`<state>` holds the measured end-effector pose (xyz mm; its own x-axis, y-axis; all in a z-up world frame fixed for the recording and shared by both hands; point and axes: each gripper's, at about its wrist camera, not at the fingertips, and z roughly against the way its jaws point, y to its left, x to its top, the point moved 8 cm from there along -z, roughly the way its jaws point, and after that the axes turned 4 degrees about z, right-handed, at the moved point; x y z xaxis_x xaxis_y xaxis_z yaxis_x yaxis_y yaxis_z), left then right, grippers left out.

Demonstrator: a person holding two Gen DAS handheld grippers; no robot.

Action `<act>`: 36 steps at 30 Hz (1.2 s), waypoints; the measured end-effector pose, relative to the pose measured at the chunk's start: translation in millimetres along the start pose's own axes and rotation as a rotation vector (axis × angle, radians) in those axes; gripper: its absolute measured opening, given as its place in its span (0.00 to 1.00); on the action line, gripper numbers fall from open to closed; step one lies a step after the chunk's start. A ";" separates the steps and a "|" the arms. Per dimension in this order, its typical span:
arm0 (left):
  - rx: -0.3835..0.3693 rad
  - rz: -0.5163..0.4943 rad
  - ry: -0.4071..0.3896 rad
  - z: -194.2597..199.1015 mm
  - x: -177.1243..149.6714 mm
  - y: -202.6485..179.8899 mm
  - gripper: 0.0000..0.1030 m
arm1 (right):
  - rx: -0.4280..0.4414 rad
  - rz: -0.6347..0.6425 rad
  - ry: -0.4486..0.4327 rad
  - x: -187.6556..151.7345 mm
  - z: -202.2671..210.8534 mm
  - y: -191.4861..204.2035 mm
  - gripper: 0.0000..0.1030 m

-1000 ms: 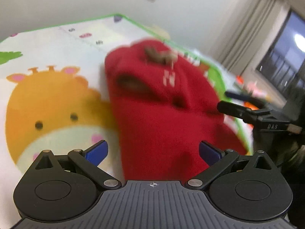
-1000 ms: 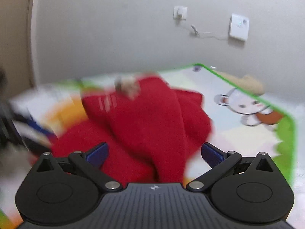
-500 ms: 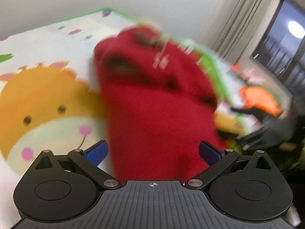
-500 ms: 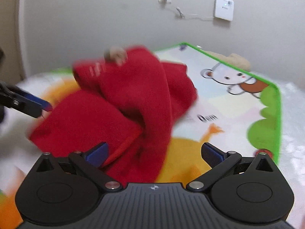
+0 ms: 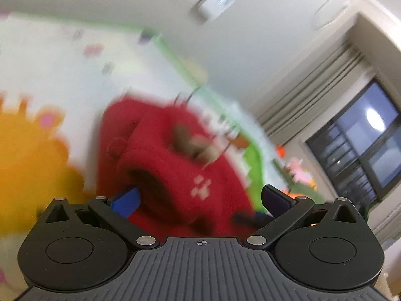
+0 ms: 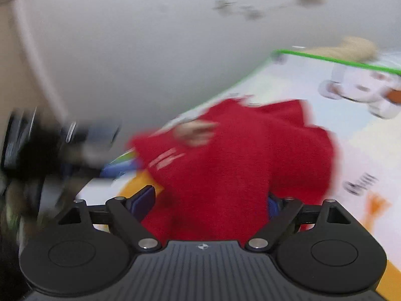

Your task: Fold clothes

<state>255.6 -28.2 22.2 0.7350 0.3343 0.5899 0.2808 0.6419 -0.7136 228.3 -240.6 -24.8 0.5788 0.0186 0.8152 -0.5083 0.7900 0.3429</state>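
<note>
A red fleece garment [image 5: 175, 170] with white paw prints and a brown patch lies bunched on the cartoon play mat [image 5: 50, 75]. It also shows in the right wrist view [image 6: 238, 163]. My left gripper [image 5: 200, 200] is open, low over the garment's near edge, its blue pads wide apart. My right gripper [image 6: 210, 203] is open too, with red fabric lying between its spread fingers. Both views are motion-blurred. The left gripper's blurred dark body [image 6: 50, 145] shows at the left of the right wrist view.
The mat has a green border [image 6: 338, 61] and animal prints: an orange giraffe [image 5: 25, 163] and a white bear [image 6: 363, 92]. A beige cloth [image 6: 351, 49] lies at the mat's far corner by the wall. A curtain and a dark window [image 5: 363, 138] are on the right.
Both grippers have swung and dropped closer to the red garment, which now fills the space between their fingers. The garment has shifted and rebunched on the mat.
</note>
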 end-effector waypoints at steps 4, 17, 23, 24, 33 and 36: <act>0.115 -0.071 -0.095 23.5 16.2 -1.6 1.00 | -0.022 0.161 0.063 -11.5 -17.2 22.3 0.90; 0.357 -0.229 -0.031 20.2 -98.1 42.2 1.00 | -0.392 0.247 -0.019 43.7 3.8 -21.9 1.00; 0.304 -0.161 -0.063 21.9 -107.1 59.9 1.00 | -0.718 0.482 0.059 31.6 -45.7 -54.2 1.00; 0.307 -0.167 -0.064 21.1 -107.5 59.4 1.00 | -0.740 0.488 0.063 31.9 -48.5 -57.7 1.00; 0.303 -0.165 -0.069 16.5 -107.5 59.0 1.00 | -0.511 0.302 -0.038 75.9 -36.3 -20.9 1.00; 0.300 -0.162 -0.070 18.1 -107.8 58.6 1.00 | -0.454 0.302 -0.009 82.5 -65.4 -2.9 1.00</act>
<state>181.6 -14.1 -76.4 0.6484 0.2513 0.7186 0.1887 0.8615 -0.4715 319.2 -201.3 10.9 0.4437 0.2817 0.8507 -0.3238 0.9356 -0.1410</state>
